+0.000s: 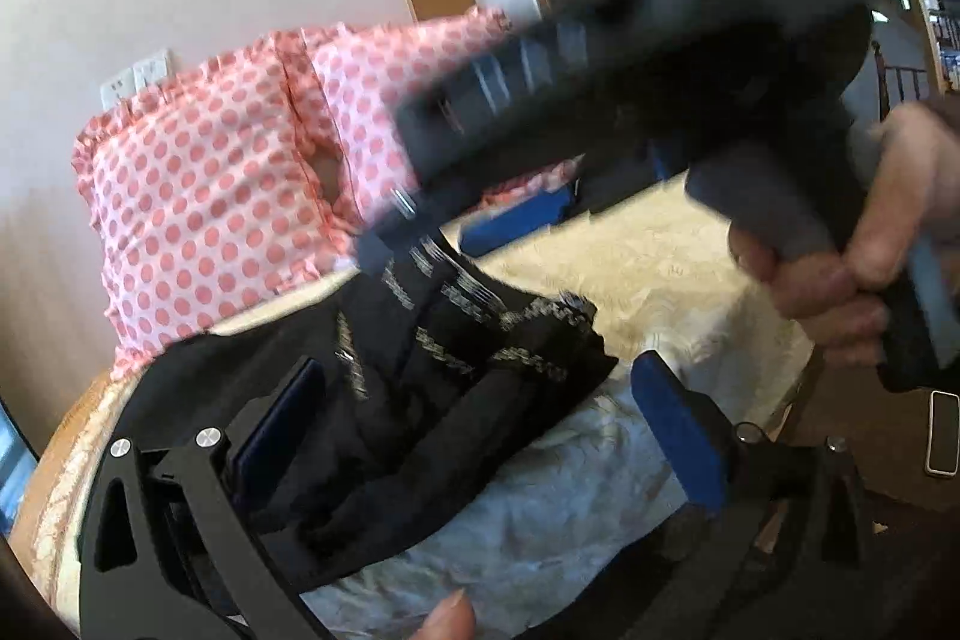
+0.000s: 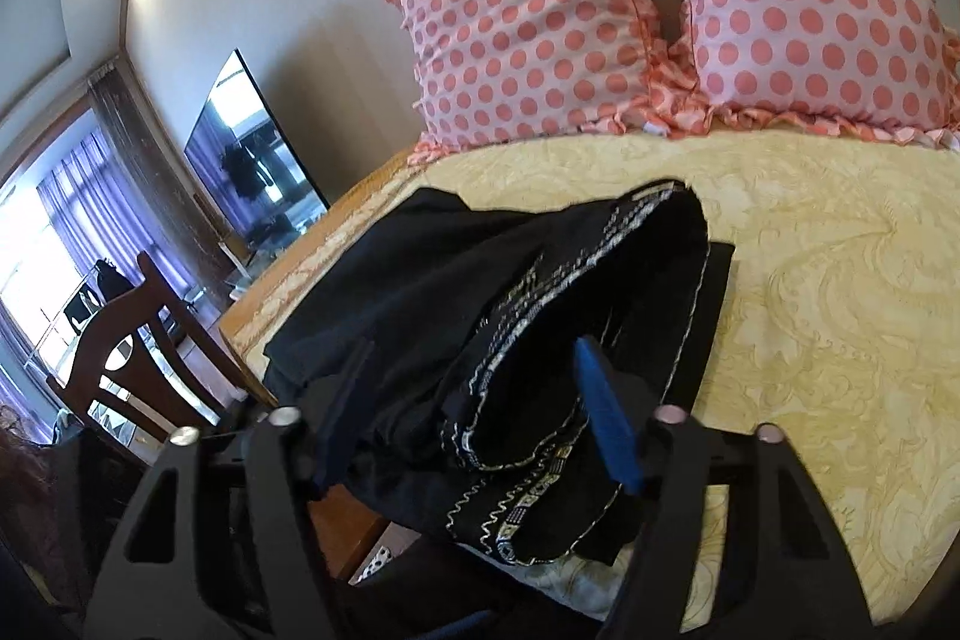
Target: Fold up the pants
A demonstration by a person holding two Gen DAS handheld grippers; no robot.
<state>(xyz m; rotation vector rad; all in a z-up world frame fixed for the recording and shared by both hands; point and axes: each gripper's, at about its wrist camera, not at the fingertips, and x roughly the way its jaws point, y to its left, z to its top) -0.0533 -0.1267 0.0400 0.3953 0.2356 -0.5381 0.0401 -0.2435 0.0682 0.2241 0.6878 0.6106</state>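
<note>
Black pants (image 2: 480,292) with silver embroidered trim lie bunched on the yellow patterned bedspread (image 2: 828,280) near its left edge. My right gripper (image 2: 474,400) is open, its blue fingers (image 2: 606,424) on both sides of the bunched cloth. In the left wrist view the pants (image 1: 420,388) lie between the open fingers of my left gripper (image 1: 480,412), with the left pad against the cloth. The right gripper's body (image 1: 630,100), held by a hand (image 1: 852,268), crosses above, blurred.
Two pink polka-dot pillows (image 2: 660,10) stand against the wall at the head of the bed. A wooden chair (image 2: 138,352) and a TV (image 2: 252,160) are left of the bed. A phone (image 1: 942,430) lies at the right.
</note>
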